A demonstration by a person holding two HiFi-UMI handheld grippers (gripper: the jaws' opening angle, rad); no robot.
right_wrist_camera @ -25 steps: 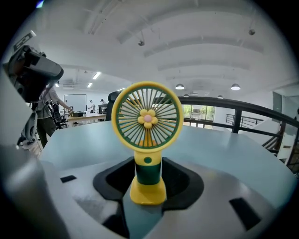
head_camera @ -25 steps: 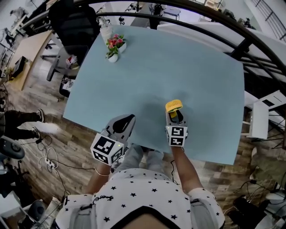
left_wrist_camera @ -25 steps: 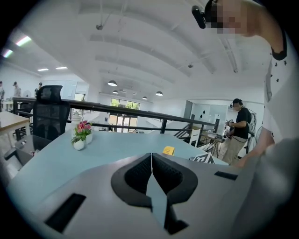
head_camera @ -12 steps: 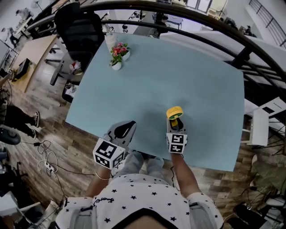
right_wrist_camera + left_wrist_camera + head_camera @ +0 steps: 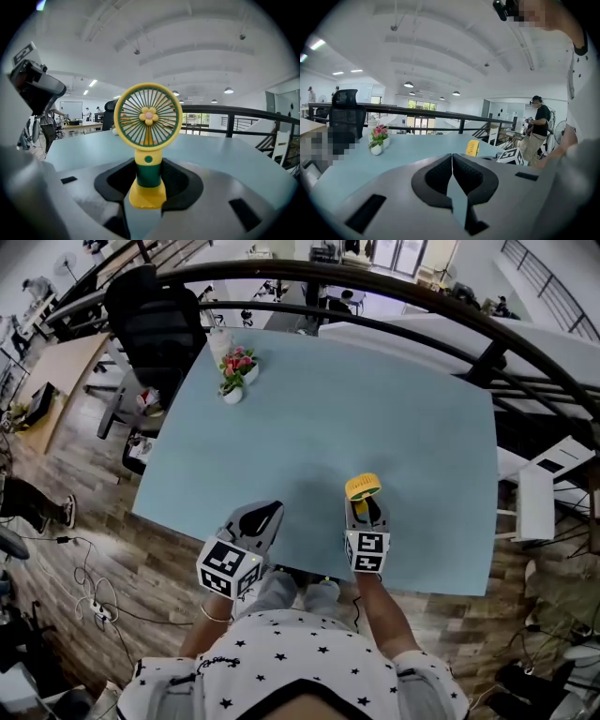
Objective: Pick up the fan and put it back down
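The fan [image 5: 148,117] is small, with a yellow round cage, a pink flower hub, a green stem and a yellow foot. My right gripper [image 5: 148,176] is shut on its green stem and holds it upright; its jaws have just been closing on it. From the head view, the fan [image 5: 363,486] stands out in front of the right gripper [image 5: 366,507] over the near part of the light blue table [image 5: 375,399]. My left gripper [image 5: 265,512] hovers at the table's near edge. Its pads meet with nothing between them [image 5: 452,161]. The fan [image 5: 472,147] shows off to its right.
Two small white pots of pink flowers [image 5: 234,367] stand at the table's far left corner. A black office chair [image 5: 155,310] is behind that corner, and a black railing [image 5: 394,282] curves past the far side. A person [image 5: 539,124] stands beyond the table on the right.
The right gripper with the fan in it has risen a little over the table. The left gripper has stayed where it was.
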